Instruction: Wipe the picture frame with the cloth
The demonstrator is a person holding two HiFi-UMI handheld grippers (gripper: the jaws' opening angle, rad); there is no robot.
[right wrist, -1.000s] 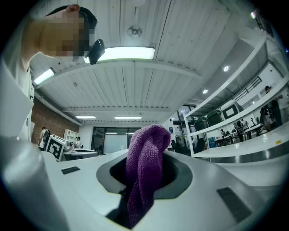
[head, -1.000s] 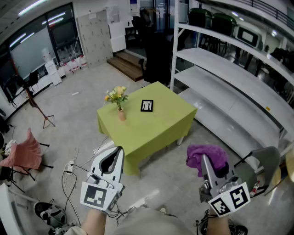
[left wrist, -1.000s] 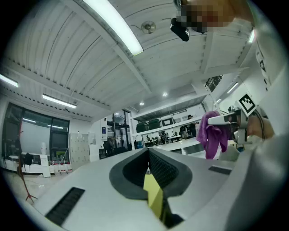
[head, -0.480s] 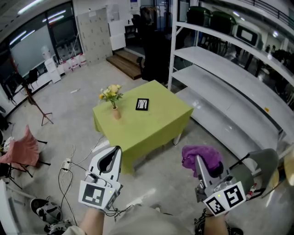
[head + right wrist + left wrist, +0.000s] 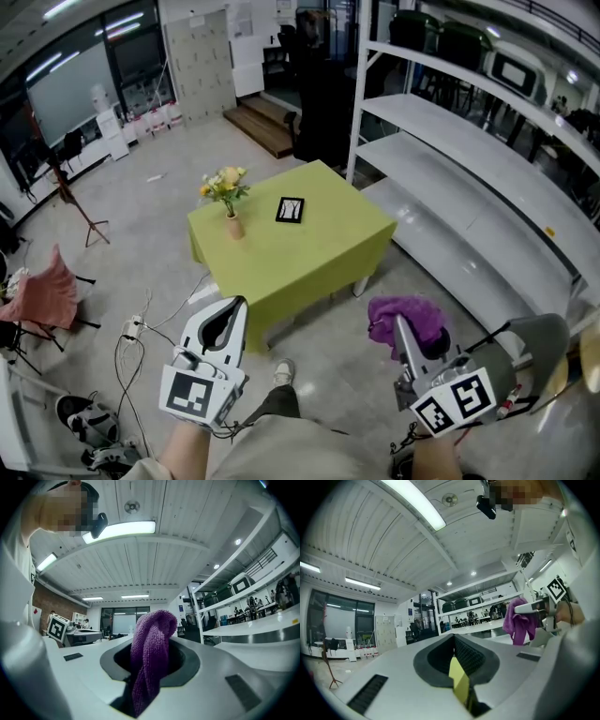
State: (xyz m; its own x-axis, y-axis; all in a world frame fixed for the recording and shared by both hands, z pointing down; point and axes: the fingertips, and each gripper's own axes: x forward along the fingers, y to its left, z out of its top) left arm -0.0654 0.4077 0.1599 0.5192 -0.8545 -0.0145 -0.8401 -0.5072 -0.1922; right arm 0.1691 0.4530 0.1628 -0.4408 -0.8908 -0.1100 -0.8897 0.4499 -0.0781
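Note:
A small black picture frame (image 5: 291, 210) lies flat on a table with a green cloth (image 5: 309, 258), well ahead of me. A purple cloth (image 5: 405, 319) hangs bunched from my right gripper (image 5: 401, 326), which is shut on it; it fills the right gripper view as the same purple cloth (image 5: 149, 667) between the jaws. My left gripper (image 5: 233, 307) is shut with nothing in it, held low at the left; its jaws point upward at the ceiling in the left gripper view. Both grippers are far short of the table.
A vase of yellow flowers (image 5: 228, 200) stands on the table's left part. White metal shelving (image 5: 469, 159) runs along the right. Cables and a power strip (image 5: 136, 330) lie on the floor at the left, beside a chair with pink fabric (image 5: 42, 298). My shoe (image 5: 281, 373) shows below.
The table sits a little lower and nearer in the head view than a second ago. Both grippers keep their hold and pose. A shoe has come into view below.

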